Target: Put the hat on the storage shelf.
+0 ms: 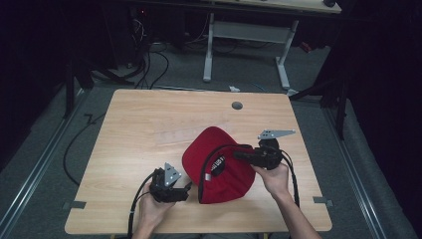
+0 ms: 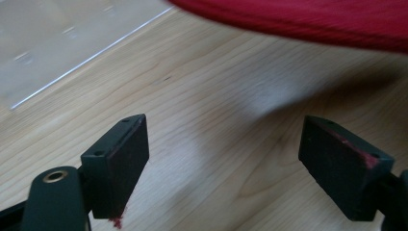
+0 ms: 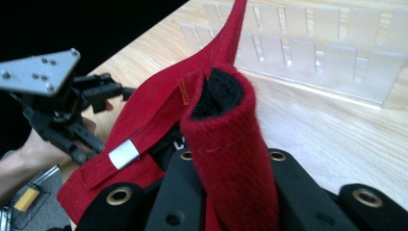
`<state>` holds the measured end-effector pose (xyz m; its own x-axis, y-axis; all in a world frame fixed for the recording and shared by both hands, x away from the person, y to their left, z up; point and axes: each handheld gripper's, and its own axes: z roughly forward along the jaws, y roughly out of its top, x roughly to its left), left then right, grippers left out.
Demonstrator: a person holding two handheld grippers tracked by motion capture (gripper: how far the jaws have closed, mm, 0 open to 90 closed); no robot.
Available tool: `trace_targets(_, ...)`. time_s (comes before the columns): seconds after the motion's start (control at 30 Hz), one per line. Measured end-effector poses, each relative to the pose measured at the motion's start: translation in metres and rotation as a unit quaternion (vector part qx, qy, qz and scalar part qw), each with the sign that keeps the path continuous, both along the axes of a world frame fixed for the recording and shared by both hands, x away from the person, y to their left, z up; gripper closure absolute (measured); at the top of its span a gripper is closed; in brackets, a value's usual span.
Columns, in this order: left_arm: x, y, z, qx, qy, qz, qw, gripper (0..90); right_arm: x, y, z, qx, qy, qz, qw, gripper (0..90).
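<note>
while the right tongs [image 1: 238,155] pinch a fold of the red cap [image 1: 215,167] between their closed jaws, the left tongs [image 1: 188,188] stand wide apart with nothing between them. in the right gripper view the black jaws meet on a rolled strip of red cloth at the cap's back edge, with a black lining showing at the top of the roll and a small silver clasp [image 3: 123,153] on the strap just beside it. in the left gripper view the two black pads [image 2: 120,163] sit well apart over bare wood, each with a smear of red lint, and the cap's red edge [image 2: 308,21] crosses the top of that view, blurred and apart from the pads, with its shadow on the wood beneath it. from the high view the cap sits at the near middle of the bench [image 1: 144,124], between the two tongs, its crown turned away from the person and its open underside with black trim facing toward the near edge; the right hand [image 1: 272,178] holds its tongs at the cap's right side, and the left hand [image 1: 155,206] holds the left tongs just beside the cap's left rim. a clear plastic sheet [image 1: 171,135] lies flat on the bench beyond the cap, and a round grey grommet [image 1: 237,105] sits near the far edge.
</note>
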<state>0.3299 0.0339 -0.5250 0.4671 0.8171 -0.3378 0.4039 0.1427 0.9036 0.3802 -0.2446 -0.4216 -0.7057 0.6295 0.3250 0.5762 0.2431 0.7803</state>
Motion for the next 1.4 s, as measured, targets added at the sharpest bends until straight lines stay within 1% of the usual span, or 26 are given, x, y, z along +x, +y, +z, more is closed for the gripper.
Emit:
trace_targets(0.07, 0.000, -0.003, 0.001, -0.001, -0.002, -0.004, 1.0000, 16.9, 0.001, 0.003, 0.002, 0.002, 0.003, 0.000, 1.0000, 85.1)
trace_targets(0.23, -0.003, -0.010, 0.007, -0.019, -0.010, -0.016, 0.9996, 16.0, 0.003, 0.008, 0.003, -0.001, 0.007, -0.002, 1.0000, 85.1)
trace_targets(0.27, -0.004, -0.009, 0.009, -0.027, -0.014, -0.014, 0.9994, 15.7, 0.005, 0.009, 0.001, -0.007, 0.010, -0.005, 0.9999, 85.1)
trace_targets(0.3, -0.004, -0.009, 0.009, -0.027, -0.014, -0.014, 0.9994, 15.5, 0.005, 0.009, 0.001, -0.007, 0.010, -0.005, 0.9999, 85.1)
trace_targets(0.33, -0.005, -0.007, 0.012, -0.033, -0.021, -0.014, 0.9991, 15.3, 0.005, 0.010, -0.002, -0.017, 0.015, -0.010, 0.9997, 85.0)
trace_targets(0.4, -0.006, -0.006, 0.013, -0.030, -0.025, -0.011, 0.9992, 15.1, 0.005, 0.012, -0.004, -0.034, 0.018, -0.015, 0.9991, 85.0)
trace_targets(0.5, -0.007, -0.004, 0.015, -0.028, -0.032, -0.009, 0.9991, 15.0, 0.005, 0.011, -0.007, -0.045, 0.024, -0.017, 0.9986, 85.0)
trace_targets(0.53, -0.008, -0.003, 0.017, -0.025, -0.037, -0.012, 0.9989, 15.0, 0.005, 0.011, -0.008, -0.047, 0.027, -0.018, 0.9983, 84.9)
trace_targets(0.6, -0.009, -0.004, 0.018, -0.023, -0.039, -0.015, 0.9989, 14.7, 0.005, 0.012, -0.008, -0.052, 0.032, -0.018, 0.9980, 84.9)
trace_targets(0.67, -0.011, -0.005, 0.019, -0.015, -0.045, -0.019, 0.9987, 14.5, 0.005, 0.012, -0.009, -0.055, 0.033, -0.019, 0.9978, 84.9)
trace_targets(0.7, -0.012, -0.007, 0.020, -0.005, -0.054, -0.021, 0.9983, 14.4, 0.005, 0.013, -0.009, -0.061, 0.038, -0.017, 0.9973, 84.8)
trace_targets(0.8, -0.013, -0.008, 0.022, 0.001, -0.060, -0.026, 0.9978, 14.2, 0.005, 0.015, -0.009, -0.071, 0.044, -0.015, 0.9964, 84.8)
trace_targets(0.87, -0.014, -0.009, 0.024, 0.002, -0.065, -0.029, 0.9975, 14.2, 0.006, 0.015, -0.010, -0.071, 0.047, -0.014, 0.9963, 84.8)
trace_targets(0.9, -0.015, -0.009, 0.025, 0.006, -0.067, -0.032, 0.9972, 14.2, 0.006, 0.015, -0.010, -0.071, 0.051, -0.013, 0.9961, 84.8)
trace_targets(0.93, -0.015, -0.011, 0.025, 0.018, -0.072, -0.035, 0.9967, 14.2, 0.006, 0.016, -0.010, -0.073, 0.049, -0.011, 0.9960, 84.7)
trace_targets(0.97, -0.015, -0.011, 0.025, 0.018, -0.072, -0.035, 0.9967, 14.2, 0.006, 0.016, -0.010, -0.073, 0.049, -0.011, 0.9960, 84.7)
trace_targets(1.07, -0.014, -0.014, 0.023, 0.039, -0.081, -0.030, 0.9955, 14.5, 0.007, 0.019, -0.011, -0.075, 0.056, -0.004, 0.9956, 84.7)
trace_targets(1.1, -0.014, -0.015, 0.023, 0.039, -0.083, -0.032, 0.9953, 15.1, 0.006, 0.020, -0.011, -0.076, 0.059, -0.001, 0.9954, 84.6)
trace_targets(1.13, -0.015, -0.015, 0.024, 0.036, -0.083, -0.035, 0.9953, 17.8, 0.007, 0.023, -0.014, -0.069, 0.067, 0.009, 0.9953, 84.6)
trace_targets(1.17, -0.016, -0.016, 0.024, 0.036, -0.084, -0.039, 0.9951, 17.8, 0.007, 0.023, -0.014, -0.069, 0.067, 0.009, 0.9953, 84.6)
trace_targets(1.2, -0.016, -0.017, 0.024, 0.035, -0.086, -0.042, 0.9948, 21.0, 0.006, 0.025, -0.015, -0.064, 0.072, 0.015, 0.9952, 84.5)
trace_targets(1.23, -0.017, -0.017, 0.024, 0.036, -0.088, -0.044, 0.9945, 21.0, 0.006, 0.025, -0.015, -0.064, 0.072, 0.015, 0.9952, 84.5)
trace_targets(1.27, -0.017, -0.017, 0.024, 0.043, -0.089, -0.047, 0.9940, 23.4, 0.006, 0.027, -0.016, -0.066, 0.071, 0.018, 0.9952, 84.4)
trace_targets(1.3, -0.017, -0.017, 0.023, 0.048, -0.091, -0.047, 0.9936, 28.5, 0.006, 0.028, -0.016, -0.067, 0.073, 0.017, 0.9950, 84.3)
trace_targets(1.37, -0.017, -0.016, 0.023, 0.046, -0.090, -0.046, 0.9938, 33.6, 0.007, 0.028, -0.018, -0.066, 0.077, 0.019, 0.9946, 84.2)
trace_targets(1.4, -0.017, -0.013, 0.024, 0.048, -0.087, -0.051, 0.9937, 35.0, 0.007, 0.028, -0.018, -0.066, 0.077, 0.022, 0.9946, 84.1)
